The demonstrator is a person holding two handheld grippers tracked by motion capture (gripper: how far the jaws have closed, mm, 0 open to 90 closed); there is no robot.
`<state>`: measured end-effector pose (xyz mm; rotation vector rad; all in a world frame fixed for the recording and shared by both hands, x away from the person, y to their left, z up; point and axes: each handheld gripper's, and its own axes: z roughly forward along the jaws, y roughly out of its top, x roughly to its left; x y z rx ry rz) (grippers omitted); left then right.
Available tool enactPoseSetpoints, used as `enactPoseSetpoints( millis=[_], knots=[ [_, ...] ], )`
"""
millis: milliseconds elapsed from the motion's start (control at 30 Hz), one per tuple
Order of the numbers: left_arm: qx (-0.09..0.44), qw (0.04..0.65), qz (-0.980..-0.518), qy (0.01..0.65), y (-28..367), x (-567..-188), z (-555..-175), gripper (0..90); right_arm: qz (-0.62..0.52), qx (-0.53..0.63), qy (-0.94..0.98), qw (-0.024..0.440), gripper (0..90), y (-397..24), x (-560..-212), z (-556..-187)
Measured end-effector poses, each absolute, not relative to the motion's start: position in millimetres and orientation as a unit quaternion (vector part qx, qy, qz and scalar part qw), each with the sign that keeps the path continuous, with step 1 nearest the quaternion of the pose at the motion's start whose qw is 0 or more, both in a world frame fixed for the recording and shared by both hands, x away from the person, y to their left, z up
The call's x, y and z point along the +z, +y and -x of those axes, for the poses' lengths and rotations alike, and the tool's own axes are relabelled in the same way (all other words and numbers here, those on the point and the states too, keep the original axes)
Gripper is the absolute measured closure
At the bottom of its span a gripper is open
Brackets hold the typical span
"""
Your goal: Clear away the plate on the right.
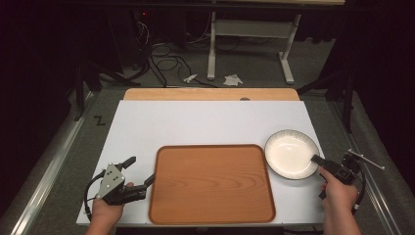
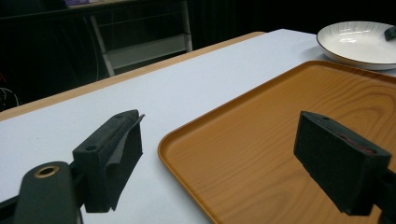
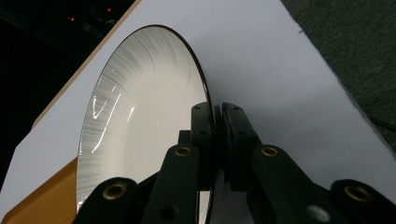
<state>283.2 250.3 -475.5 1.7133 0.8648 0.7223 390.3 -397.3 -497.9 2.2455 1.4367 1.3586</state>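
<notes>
A white plate (image 1: pixel 289 152) with a dark rim lies on the white table, just right of an empty wooden tray (image 1: pixel 211 182). My right gripper (image 1: pixel 316 159) is shut on the plate's near right rim; in the right gripper view its jaws pinch the rim of the plate (image 3: pixel 140 112) from both sides, gripper (image 3: pixel 217 112). My left gripper (image 1: pixel 141 169) stands open at the tray's left edge. In the left gripper view one jaw hangs over the table and the other over the tray (image 2: pixel 280 140), gripper (image 2: pixel 219 140). The plate (image 2: pixel 359 42) shows far right there.
The white table top (image 1: pixel 195 122) has a wooden strip along its far edge. Beyond it are a grey floor, cables and the legs of another table (image 1: pixel 249 44). A metal rail (image 1: pixel 49 161) runs along the left side.
</notes>
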Motion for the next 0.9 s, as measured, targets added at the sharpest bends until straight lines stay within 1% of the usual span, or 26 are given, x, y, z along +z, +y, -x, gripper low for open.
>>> enactPoseSetpoints(
  millis=[467,700,900],
  knots=[
    [0.302,0.525,-0.709,0.362,250.1,-474.9,-284.8,15.7,-0.736,0.462,0.487,0.089,85.5,-396.4,-493.2,-386.5],
    [0.3,0.529,-0.708,0.359,248.9,-473.9,-287.1,15.7,-0.734,0.471,0.481,0.089,85.5,-399.4,-490.5,-381.1],
    [0.297,0.531,-0.71,0.355,245.8,-473.4,-290.5,15.7,-0.727,0.478,0.483,0.101,85.3,-399.8,-485.4,-373.9]
  ],
)
